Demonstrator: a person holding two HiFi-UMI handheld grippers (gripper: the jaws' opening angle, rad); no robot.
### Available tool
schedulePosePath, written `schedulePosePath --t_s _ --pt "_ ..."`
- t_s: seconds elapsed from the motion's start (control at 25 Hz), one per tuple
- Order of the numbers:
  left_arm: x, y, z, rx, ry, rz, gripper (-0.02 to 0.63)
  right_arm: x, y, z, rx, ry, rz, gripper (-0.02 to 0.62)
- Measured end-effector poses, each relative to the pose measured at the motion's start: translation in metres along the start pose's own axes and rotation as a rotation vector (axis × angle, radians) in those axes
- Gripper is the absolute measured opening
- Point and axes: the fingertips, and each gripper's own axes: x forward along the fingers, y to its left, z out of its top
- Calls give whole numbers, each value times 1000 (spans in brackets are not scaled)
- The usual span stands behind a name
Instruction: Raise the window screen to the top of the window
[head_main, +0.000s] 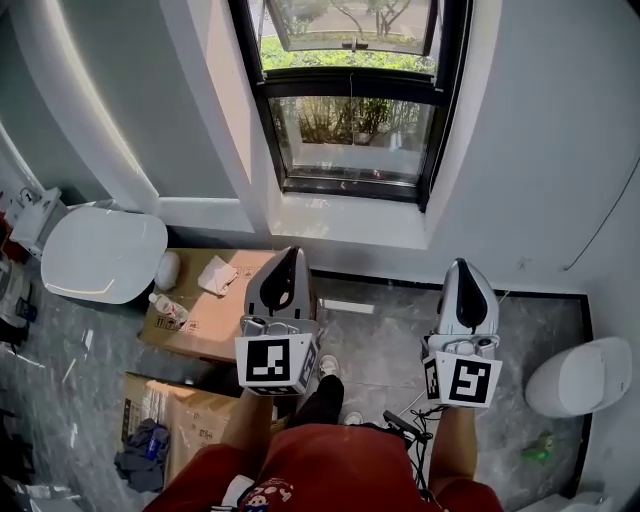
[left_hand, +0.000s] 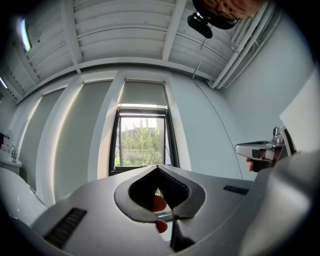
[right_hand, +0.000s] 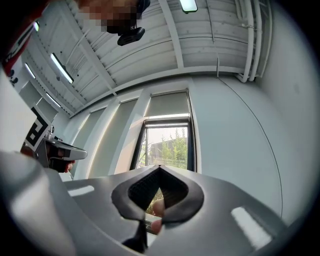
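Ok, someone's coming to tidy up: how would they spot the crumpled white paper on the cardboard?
Below the black-framed window, a brown cardboard box lies on the floor. The crumpled white paper sits near its window-side edge; unlike the smooth rounded white object and small bottle to its left, it is wrinkled.
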Motion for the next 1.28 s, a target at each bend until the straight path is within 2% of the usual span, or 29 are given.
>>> schedulePosePath --t_s 0.24,0.64,0.76,1.04,1.28 --pt "44 32 -14 -34 -10 13 5 54 9 -17 -25 10 21 8" --pt "134 96 -41 -37 -11 22 5 169 36 -58 -25 41 51 9" --pt "160 110 -45 -34 -5 22 5 197 38 -66 -25 46 34 9" --pt "203 139 -51 -42 -12 5 5 240 41 -78 -38 49 -6 9" --pt "225 148 -53 -36 -20 -2 6 258 44 -87 -42 50 -6 9"
